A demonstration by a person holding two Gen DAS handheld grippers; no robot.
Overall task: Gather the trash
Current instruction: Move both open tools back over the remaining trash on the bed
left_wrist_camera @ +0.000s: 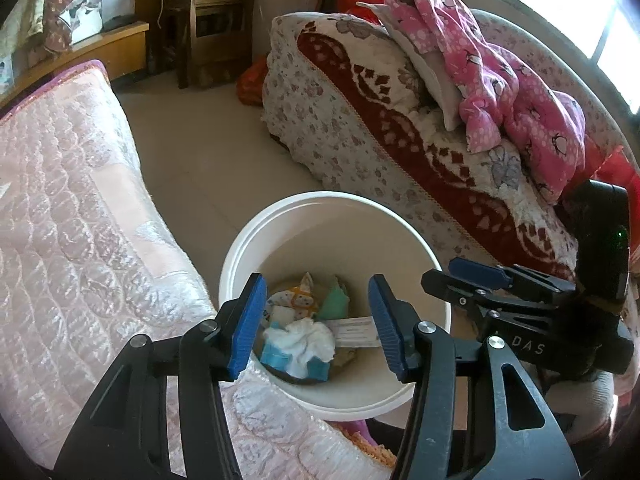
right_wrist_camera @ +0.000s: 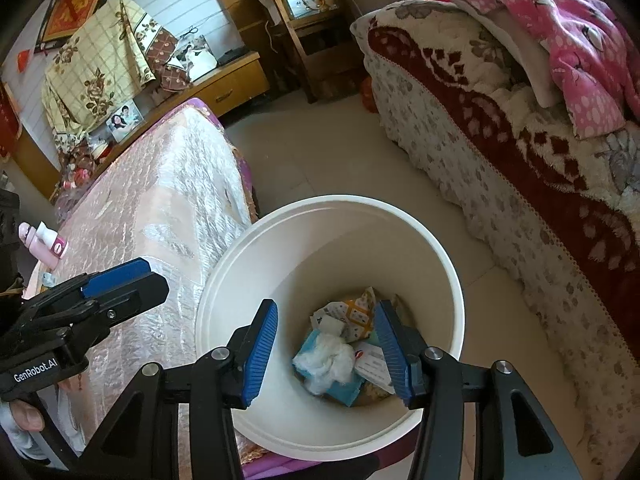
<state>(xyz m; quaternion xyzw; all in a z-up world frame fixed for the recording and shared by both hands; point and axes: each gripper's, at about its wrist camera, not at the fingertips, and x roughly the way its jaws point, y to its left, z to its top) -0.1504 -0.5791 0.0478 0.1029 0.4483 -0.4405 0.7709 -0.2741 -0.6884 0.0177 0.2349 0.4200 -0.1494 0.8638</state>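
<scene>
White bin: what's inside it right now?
The white bin holds a crumpled white tissue lying on a blue packet, a printed orange-and-white wrapper and a white paper slip. Whatever lies beneath that pile is covered.

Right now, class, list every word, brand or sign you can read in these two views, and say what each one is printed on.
"GenRobot.AI": on the black body of the left gripper, in the right wrist view.
"DAS", the start cut off: on the black body of the right gripper, in the left wrist view.
Red wall hanging: a gold character, too blurred to read.
Paper slip in the white bin: print too small.
Pink bottle: label unreadable.
</scene>
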